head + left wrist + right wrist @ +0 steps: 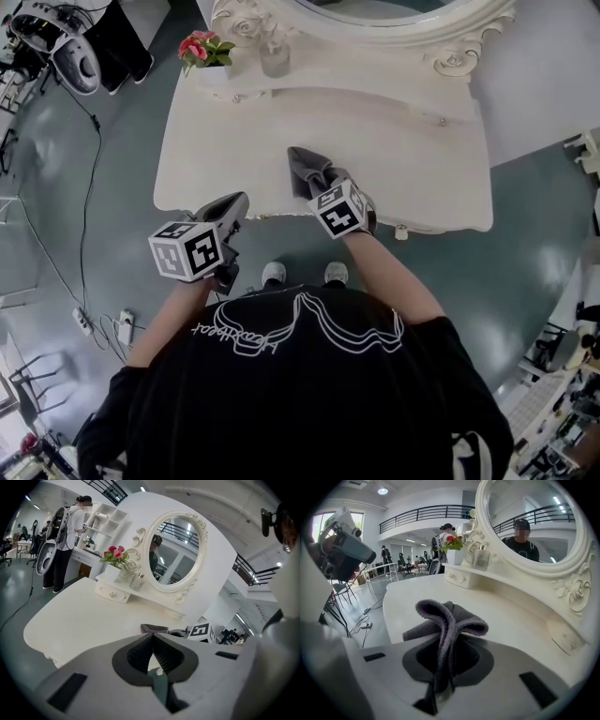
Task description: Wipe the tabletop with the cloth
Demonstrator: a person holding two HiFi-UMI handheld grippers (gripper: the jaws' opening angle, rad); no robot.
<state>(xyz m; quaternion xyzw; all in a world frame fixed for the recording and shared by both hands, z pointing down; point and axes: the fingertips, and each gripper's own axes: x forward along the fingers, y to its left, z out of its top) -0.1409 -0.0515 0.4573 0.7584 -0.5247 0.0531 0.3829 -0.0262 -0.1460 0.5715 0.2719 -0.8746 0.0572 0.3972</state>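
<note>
While the right gripper [325, 183] clamped its jaws on a folded grey cloth [306, 167], the cloth's free end reached forward over the white dressing-table top [403, 159], near the middle of its front edge. Whether the cloth pressed on the surface could not be told. In the right gripper view the fabric bunched up between the jaws and looped out ahead of them. The left gripper [236, 204] hung just off the table's front-left edge, over the grey floor [56, 187], its jaws pressed together with nothing between them. At the back of the table stood an oval mirror [450, 58] in a carved white frame. To the mirror's left, a pot of pink flowers [202, 47] and a small glass bottle [274, 58] sat on a raised shelf.
</note>
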